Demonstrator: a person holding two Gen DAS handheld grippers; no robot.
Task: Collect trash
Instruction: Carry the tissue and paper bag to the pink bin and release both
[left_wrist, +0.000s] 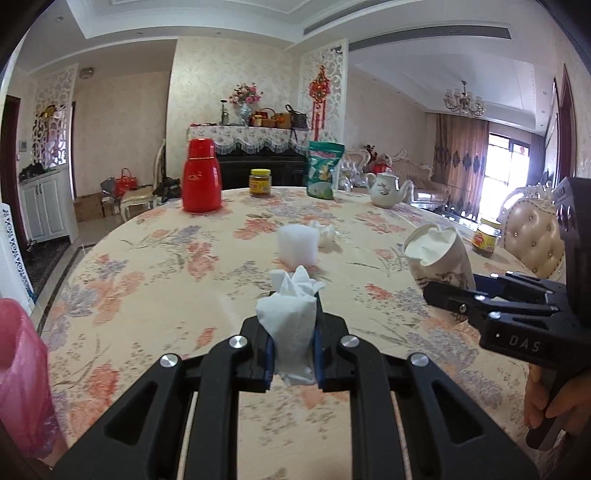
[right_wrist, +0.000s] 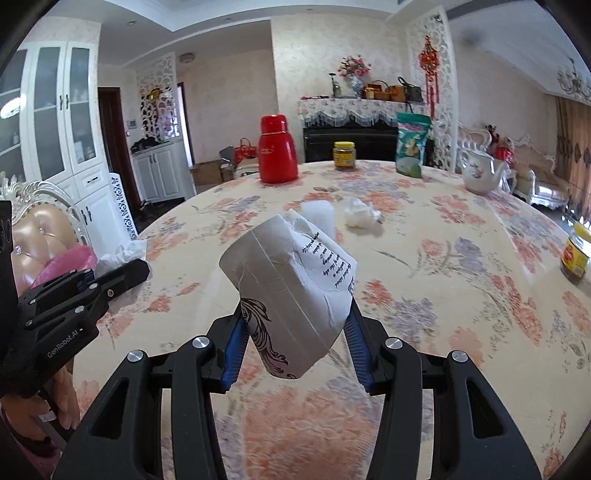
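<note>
Your left gripper (left_wrist: 295, 347) pinches a crumpled white tissue (left_wrist: 291, 332); your right gripper (right_wrist: 295, 332) clamps a crushed, empty white paper cup (right_wrist: 291, 291).

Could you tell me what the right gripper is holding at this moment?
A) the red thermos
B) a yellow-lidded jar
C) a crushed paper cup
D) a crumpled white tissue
C: the right gripper has its jaws closed on the crushed paper cup, white with dark print, lifted above the table; the crumpled tissue is in the left gripper instead.
</note>
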